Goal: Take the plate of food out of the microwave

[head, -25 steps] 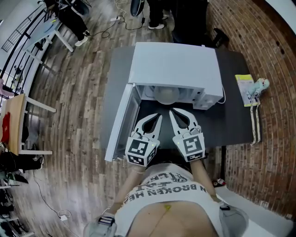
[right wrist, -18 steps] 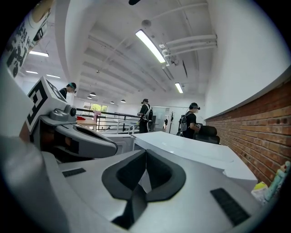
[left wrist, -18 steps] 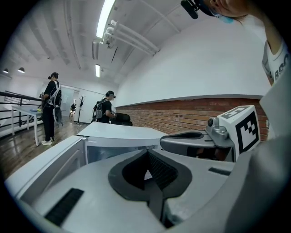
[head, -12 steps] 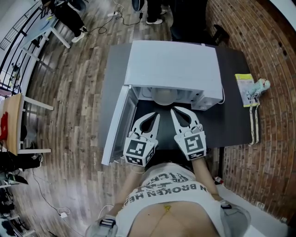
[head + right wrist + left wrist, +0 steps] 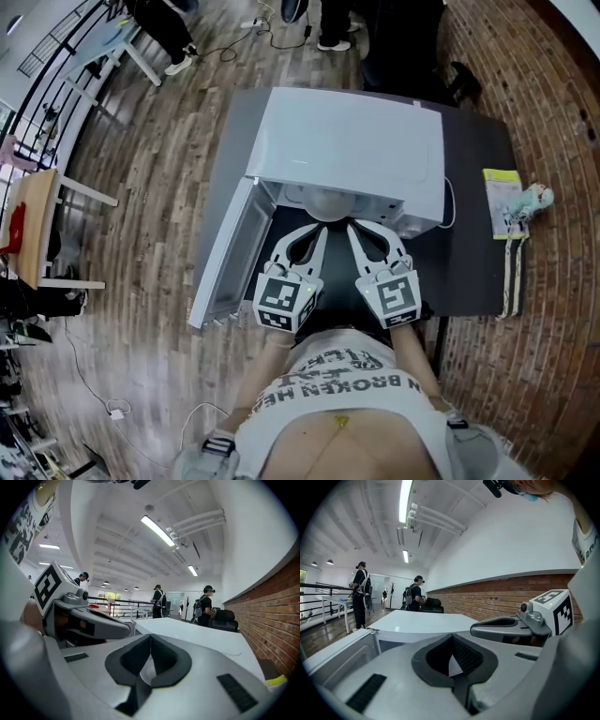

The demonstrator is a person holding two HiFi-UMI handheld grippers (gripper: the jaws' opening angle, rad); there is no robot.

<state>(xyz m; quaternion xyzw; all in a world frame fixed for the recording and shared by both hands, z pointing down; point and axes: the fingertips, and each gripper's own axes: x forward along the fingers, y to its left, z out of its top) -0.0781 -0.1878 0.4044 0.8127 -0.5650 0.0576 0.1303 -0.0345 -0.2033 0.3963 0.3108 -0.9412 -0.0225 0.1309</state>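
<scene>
The plate (image 5: pixel 327 201) sits in the microwave (image 5: pixel 347 150) on the table (image 5: pixel 471 251), door (image 5: pixel 227 255) swung left.

- Microwave (image 5: pixel 347 150): white.
- Table (image 5: pixel 473 253): dark grey.
- Floor (image 5: pixel 159 216): brown wood planks.
- Wall (image 5: pixel 553 94): red-brown brick.
- Left gripper (image 5: pixel 322 232), right gripper (image 5: pixel 352 228): pale grey, cubes with black-and-white square markers.

Black block letters reading "N BROKEN HE" cross the person's white T-shirt (image 5: pixel 349 381), while cubes on the left gripper (image 5: pixel 322 233) and right gripper (image 5: pixel 353 228) bear only black-and-white square code markers.
</scene>
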